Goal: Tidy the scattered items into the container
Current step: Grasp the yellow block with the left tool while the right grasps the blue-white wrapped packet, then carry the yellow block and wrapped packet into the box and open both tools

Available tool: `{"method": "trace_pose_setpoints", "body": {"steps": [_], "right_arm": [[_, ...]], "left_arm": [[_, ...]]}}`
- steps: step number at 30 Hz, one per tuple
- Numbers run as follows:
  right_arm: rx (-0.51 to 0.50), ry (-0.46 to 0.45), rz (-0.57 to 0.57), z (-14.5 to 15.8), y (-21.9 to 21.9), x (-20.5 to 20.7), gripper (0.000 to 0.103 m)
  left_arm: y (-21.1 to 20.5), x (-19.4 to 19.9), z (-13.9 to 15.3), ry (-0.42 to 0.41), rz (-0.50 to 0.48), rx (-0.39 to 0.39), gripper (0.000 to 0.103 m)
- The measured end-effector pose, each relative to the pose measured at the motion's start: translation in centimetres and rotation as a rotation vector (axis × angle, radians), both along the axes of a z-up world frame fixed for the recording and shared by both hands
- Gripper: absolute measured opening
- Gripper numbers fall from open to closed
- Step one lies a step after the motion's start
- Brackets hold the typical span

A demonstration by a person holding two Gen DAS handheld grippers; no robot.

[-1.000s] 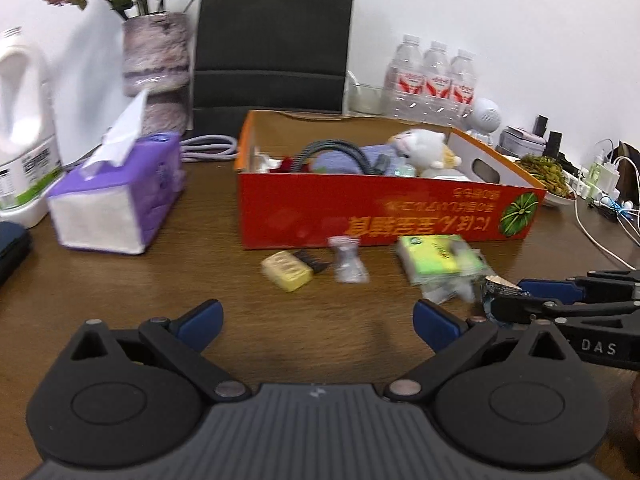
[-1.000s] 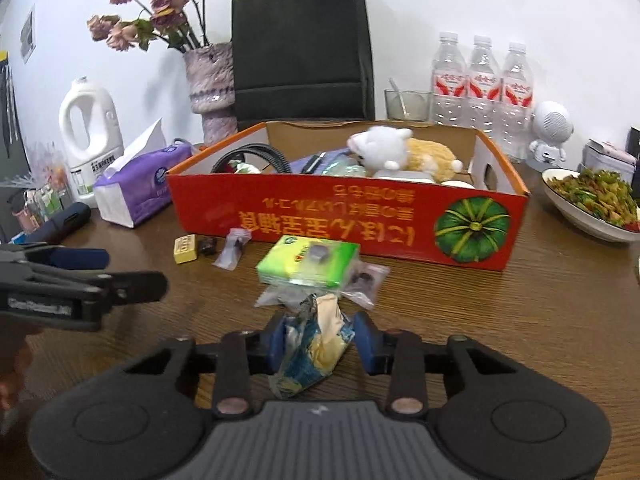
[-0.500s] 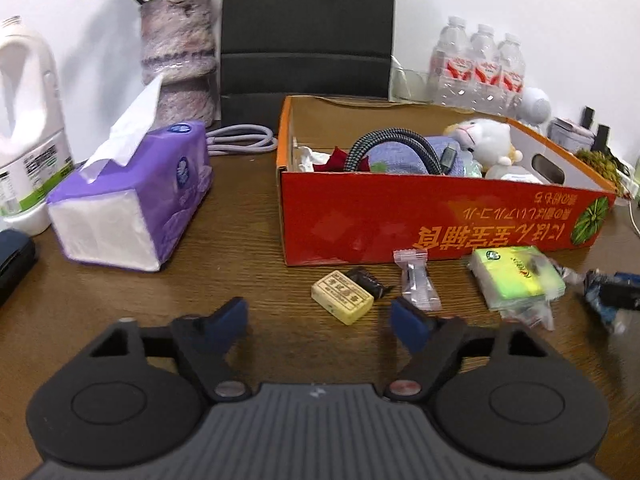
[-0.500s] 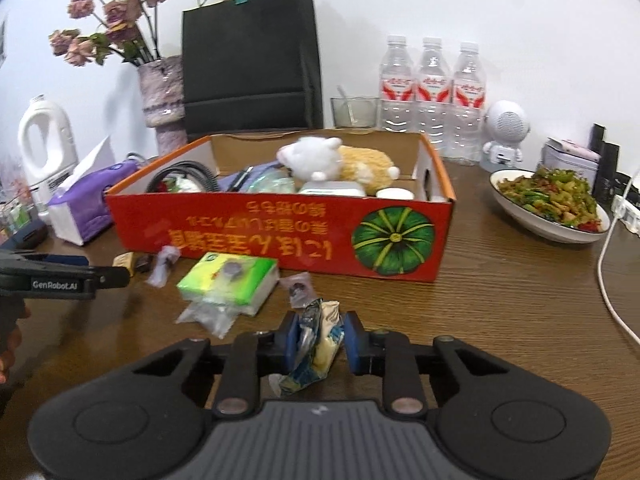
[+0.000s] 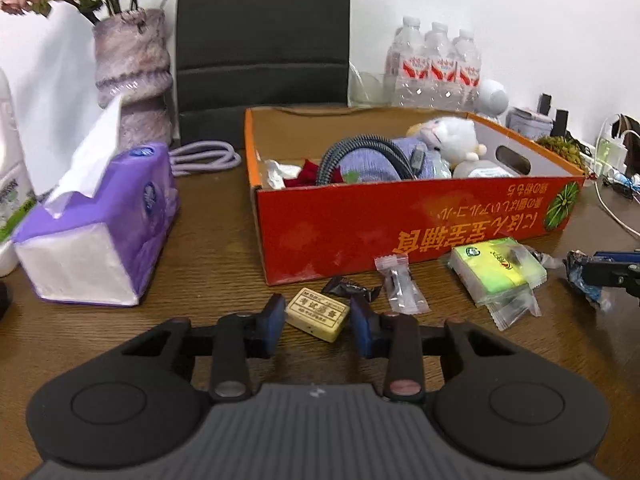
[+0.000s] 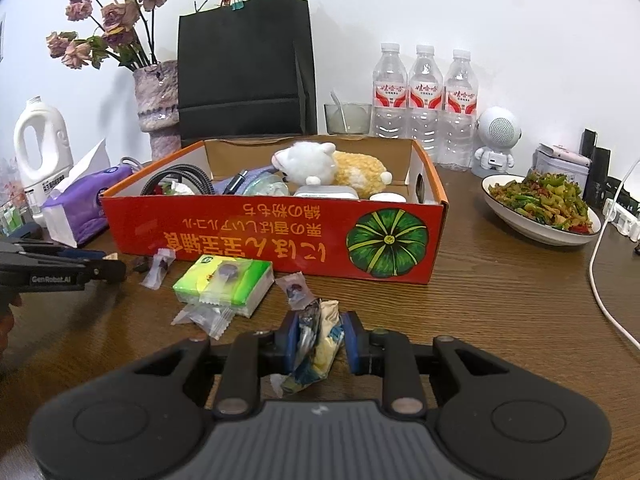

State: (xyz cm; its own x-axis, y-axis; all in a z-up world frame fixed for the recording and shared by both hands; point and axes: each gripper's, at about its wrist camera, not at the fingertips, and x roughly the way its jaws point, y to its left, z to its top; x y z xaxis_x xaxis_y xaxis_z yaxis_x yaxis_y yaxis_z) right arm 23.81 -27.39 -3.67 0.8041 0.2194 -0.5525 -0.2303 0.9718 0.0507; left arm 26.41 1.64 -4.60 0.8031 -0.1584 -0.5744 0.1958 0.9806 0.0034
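A red cardboard box [image 5: 400, 220] [image 6: 280, 236] holds a plush toy, a cable and other items. My left gripper [image 5: 318, 320] is partly closed around a cream eraser [image 5: 317, 314] on the table; its pads [image 5: 274, 318] sit beside the eraser, not clearly touching. A dark candy [image 5: 350, 287], a clear sachet [image 5: 400, 286] and a green tissue pack [image 5: 496, 268] [image 6: 226, 282] lie in front of the box. My right gripper [image 6: 318, 340] is shut on a blue-and-yellow snack wrapper [image 6: 316, 346] just above the table.
A purple tissue box [image 5: 100, 228], a vase [image 5: 134, 76], a black bag [image 6: 244, 72], water bottles [image 6: 424, 100] and a white jug [image 6: 40, 152] stand around the box. A bowl of food [image 6: 540, 208] and a white cable [image 6: 600, 288] lie to the right.
My left gripper moved forward and left to the eraser and its jaws narrowed around it. My right gripper, holding the wrapper, shifted right along the box front.
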Motion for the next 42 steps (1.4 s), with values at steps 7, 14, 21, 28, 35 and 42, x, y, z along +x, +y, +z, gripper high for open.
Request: {"method": "trace_pose_setpoints", "body": {"steps": [7,14,21,28,35,42], "right_arm": [[0.02,-0.032,-0.005,0.5,-0.5,-1.0,0.022],[0.039,-0.105,0.003,2.9,-0.6,-1.4,0.022],[0.029,-0.222,0.025,7.8,0.2,1.0,0.022],[0.067,-0.266,-0.038,9.3,0.9,6.5,0.022],[0.056,-0.155,-0.036,6.9,1.3,11.6,0.022],[0.045,-0.12,-0.036,5.5,1.4,13.7,0.022]], "left_arm": [[0.3,-2.4,0.9,-0.055,0.036,-0.044,0.036],[-0.7,-4.8,4.2,-0.157,0.008,-0.118,0.036],[-3.5,-2.8,8.6,-0.269,-0.04,-0.125,0.037],[-5.2,2.1,9.2,-0.28,0.031,-0.197,0.037],[-5.3,7.5,7.0,-0.214,0.086,-0.178,0.037],[-4.8,9.6,5.6,-0.176,0.104,-0.154,0.037]]}}
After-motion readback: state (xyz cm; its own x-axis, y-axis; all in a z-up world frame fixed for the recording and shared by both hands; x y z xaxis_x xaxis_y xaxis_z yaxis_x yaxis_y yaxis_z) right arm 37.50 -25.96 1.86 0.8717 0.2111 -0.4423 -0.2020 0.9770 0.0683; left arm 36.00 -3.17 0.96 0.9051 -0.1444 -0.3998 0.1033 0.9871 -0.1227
